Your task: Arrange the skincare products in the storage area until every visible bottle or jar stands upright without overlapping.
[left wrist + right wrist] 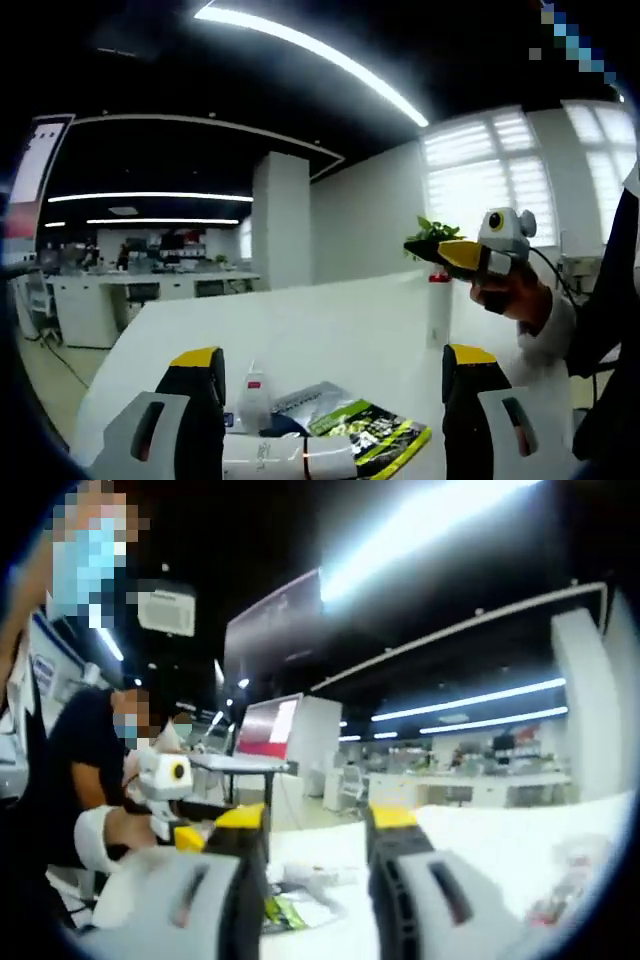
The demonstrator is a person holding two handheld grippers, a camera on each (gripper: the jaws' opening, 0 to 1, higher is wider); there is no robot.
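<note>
My left gripper (332, 360) is open, its jaws wide apart above a white table (330, 320). Between and below the jaws stands a small white bottle with a red label (253, 392). A white tube (290, 456) lies flat in front of it, beside a green packet (378, 432) and a silvery packet (312, 398). A slim white bottle with a red cap (437, 308) stands upright farther back. My right gripper (455, 254) (315, 822) is held up in the air at the right and is open with nothing between its jaws. Blurred packets (298, 905) lie on the table under it.
A person's hand and white sleeve (535, 315) hold the right gripper. A green plant (433, 230) stands behind it. More blurred small items (560, 885) lie at the right. A person in dark clothes (85, 770) is at the left. Office desks fill the background.
</note>
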